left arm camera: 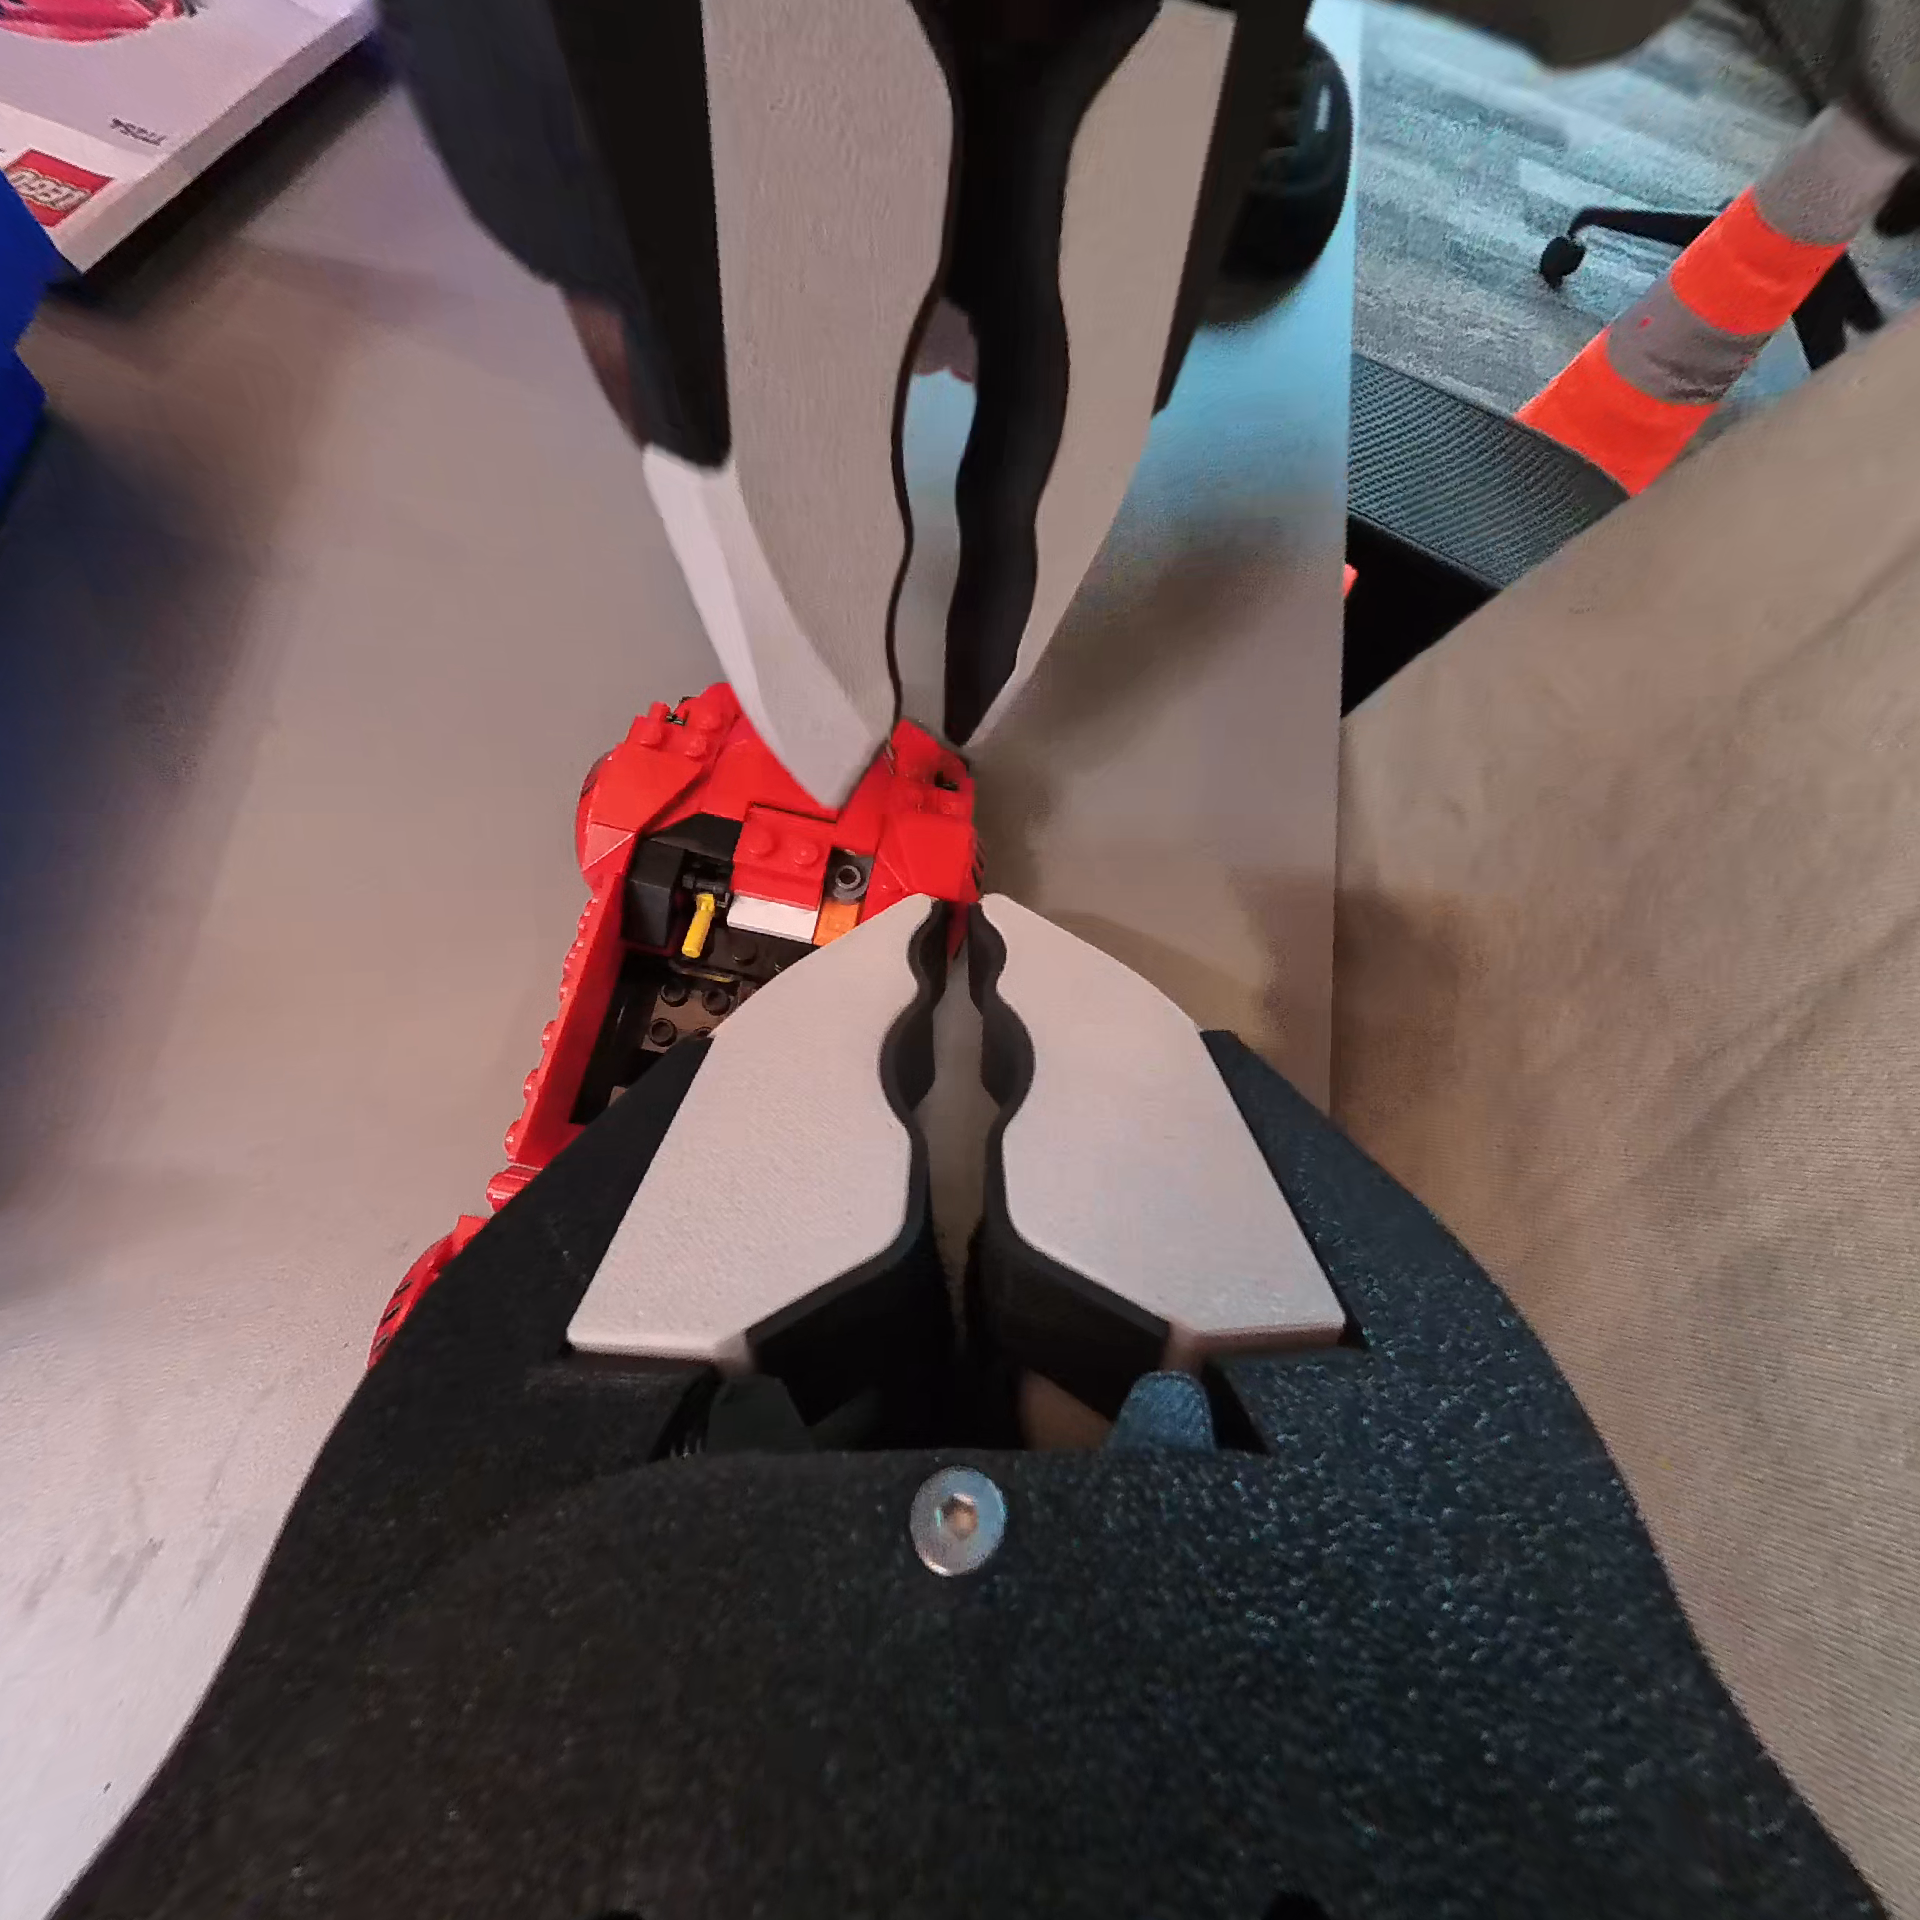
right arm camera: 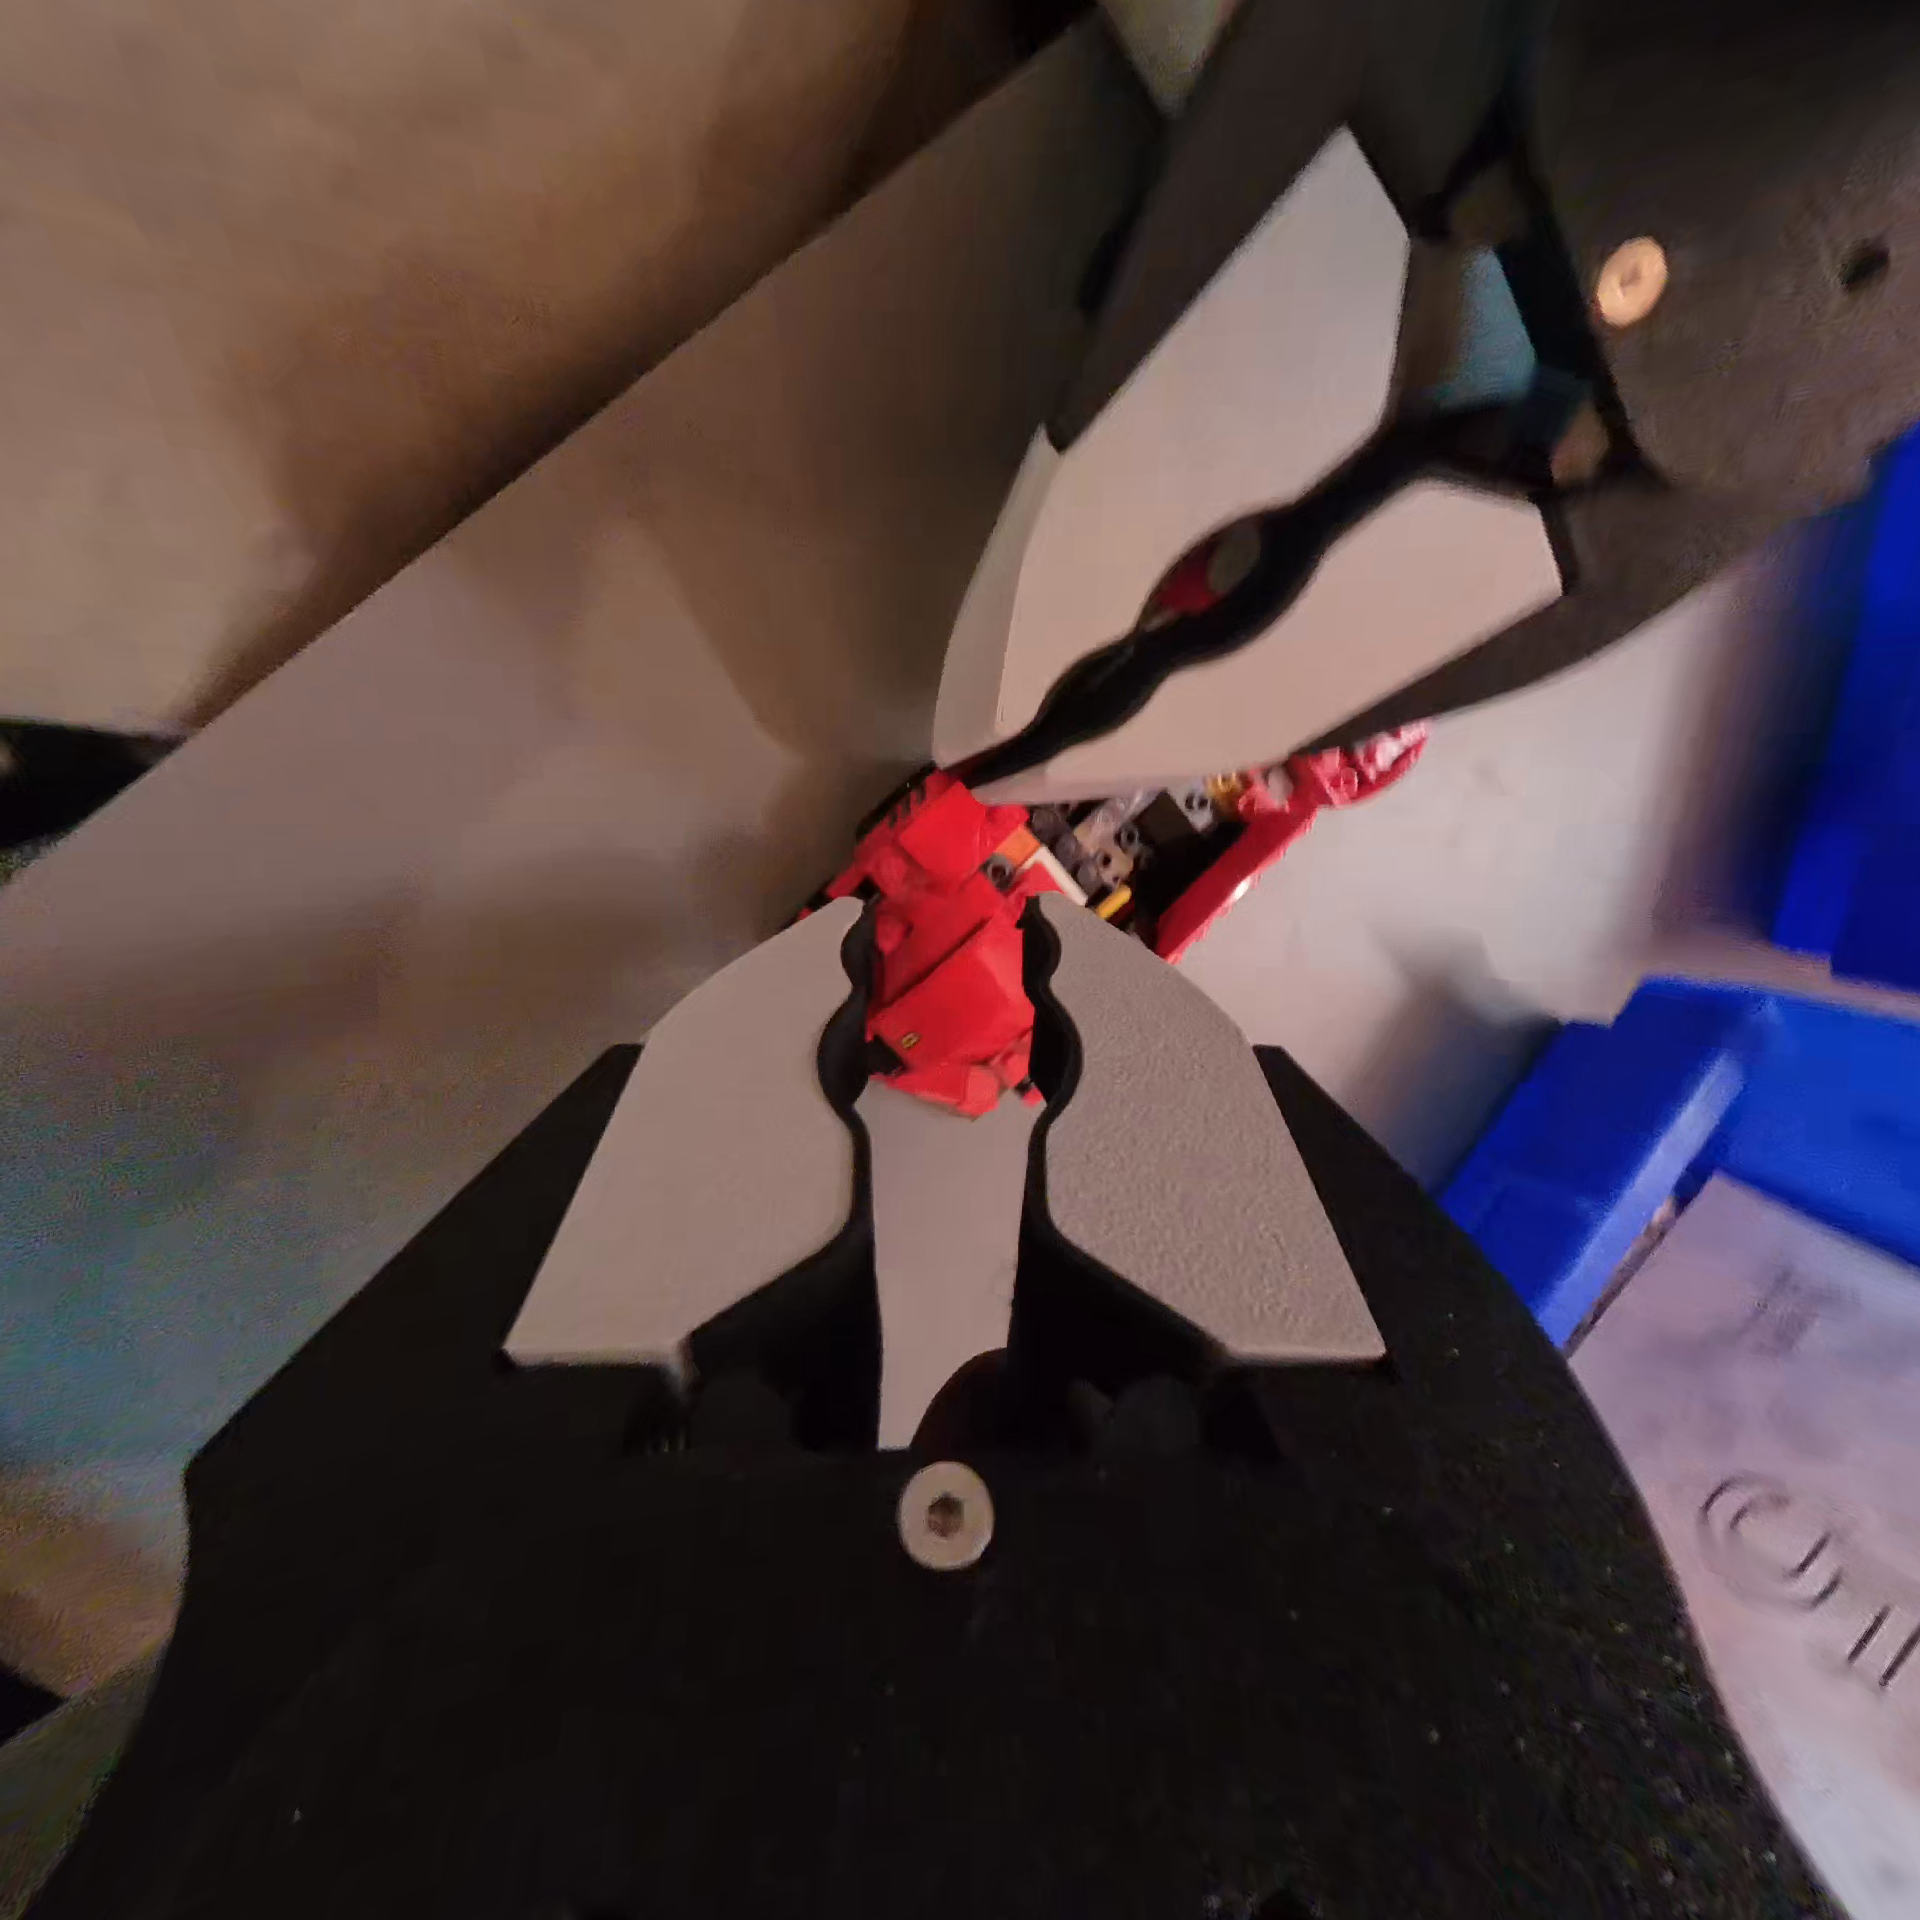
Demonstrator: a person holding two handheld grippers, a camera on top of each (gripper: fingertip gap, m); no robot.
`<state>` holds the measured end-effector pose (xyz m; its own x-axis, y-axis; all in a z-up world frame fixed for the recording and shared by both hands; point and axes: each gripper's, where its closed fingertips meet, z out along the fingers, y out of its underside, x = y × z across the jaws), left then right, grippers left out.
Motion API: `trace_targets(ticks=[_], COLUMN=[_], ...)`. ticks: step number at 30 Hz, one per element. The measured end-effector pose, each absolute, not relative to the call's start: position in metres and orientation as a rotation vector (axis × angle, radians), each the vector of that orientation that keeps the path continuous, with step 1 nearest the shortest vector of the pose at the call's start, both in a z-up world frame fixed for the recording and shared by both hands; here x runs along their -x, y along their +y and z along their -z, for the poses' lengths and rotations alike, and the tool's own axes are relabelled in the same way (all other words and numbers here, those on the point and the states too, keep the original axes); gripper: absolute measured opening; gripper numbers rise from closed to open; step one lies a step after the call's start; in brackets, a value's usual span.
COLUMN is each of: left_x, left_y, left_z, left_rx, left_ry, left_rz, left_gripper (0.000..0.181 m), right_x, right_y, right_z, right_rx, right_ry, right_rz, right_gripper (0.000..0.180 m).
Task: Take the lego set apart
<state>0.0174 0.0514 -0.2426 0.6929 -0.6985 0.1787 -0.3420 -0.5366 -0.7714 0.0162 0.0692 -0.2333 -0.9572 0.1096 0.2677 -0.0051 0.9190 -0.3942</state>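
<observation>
**Both grippers pinching the red car**

The lego set (left arm camera: 717,883), a red car with its black interior exposed, lies at frame centre on the tabletop (left arm camera: 312,727). My left gripper (left arm camera: 958,914) is pinched on the car's side edge. My right gripper (right arm camera: 940,935) is clamped on the car's nose. Blue bin (right arm camera: 1621,1122) at right.

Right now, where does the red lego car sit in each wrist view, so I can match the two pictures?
Left wrist view: the red lego car lies left of centre on the table, between the left gripper and the right gripper above.
Right wrist view: the car sits at centre, its end between the right gripper's fingers.
Shared landmark: the yellow piece inside the car.
</observation>
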Motion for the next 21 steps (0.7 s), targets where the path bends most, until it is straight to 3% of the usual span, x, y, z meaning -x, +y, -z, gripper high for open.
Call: trace_targets(ticks=[6, 14, 17, 21], left_x=[-0.016, -0.016, -0.017, -0.018], left_y=[0.049, 0.05, 0.049, 0.049], left_z=[0.242, 0.242, 0.242, 0.242], left_rx=[2.156, 2.15, 2.144, 2.144], left_ry=[0.802, 0.801, 0.811, 0.812], left_rz=[0.635, 0.627, 0.628, 0.644], left_gripper=[0.002, 0.002, 0.002, 0.001], right_x=[-0.008, -0.013, -0.013, -0.016], right_y=[0.072, 0.07, 0.069, 0.069], right_z=[0.245, 0.247, 0.25, 0.251], right_rx=[-0.372, -0.501, -0.468, -0.52], right_ry=[-2.95, -3.068, -3.1, -3.133], right_rz=[-0.315, -0.266, -0.209, -0.17], right_gripper=[0.024, 0.019, 0.032, 0.031])
